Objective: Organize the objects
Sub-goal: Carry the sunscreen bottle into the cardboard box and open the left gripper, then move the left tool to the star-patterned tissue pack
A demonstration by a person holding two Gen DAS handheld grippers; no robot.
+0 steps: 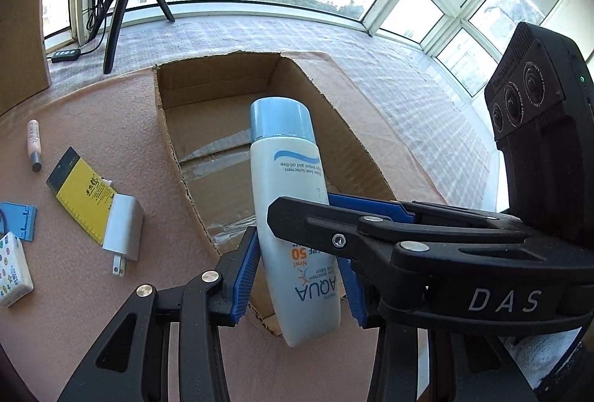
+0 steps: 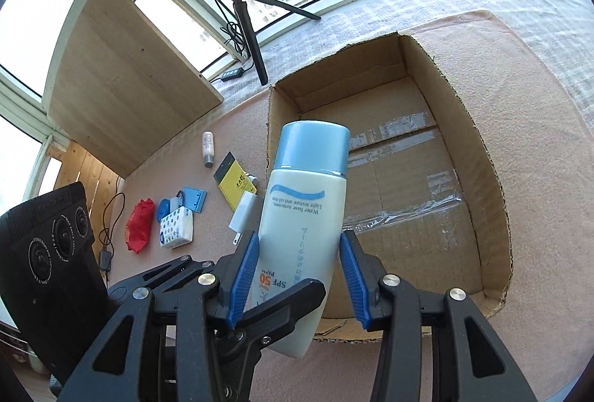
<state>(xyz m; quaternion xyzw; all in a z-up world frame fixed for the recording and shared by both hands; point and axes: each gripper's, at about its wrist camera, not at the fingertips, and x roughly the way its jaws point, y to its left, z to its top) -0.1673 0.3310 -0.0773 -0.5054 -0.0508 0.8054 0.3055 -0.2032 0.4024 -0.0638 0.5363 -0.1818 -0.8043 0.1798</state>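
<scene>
both claws on one sunscreen bottle above the open cardboard box

the white sunscreen bottle (image 1: 293,216) with its blue cap (image 1: 280,118) sits at frame centre, cap up and tilted, pinched between the left gripper (image 1: 297,272) blue pads; in the right wrist view the right gripper (image 2: 297,275) pads press its sides too. behind it the cardboard box (image 2: 493,179) lies open. at the left of the frame lie a yellow card (image 1: 81,190), a white charger (image 1: 124,227), a small tube (image 1: 34,146) and a red packet (image 2: 140,224).
</scene>
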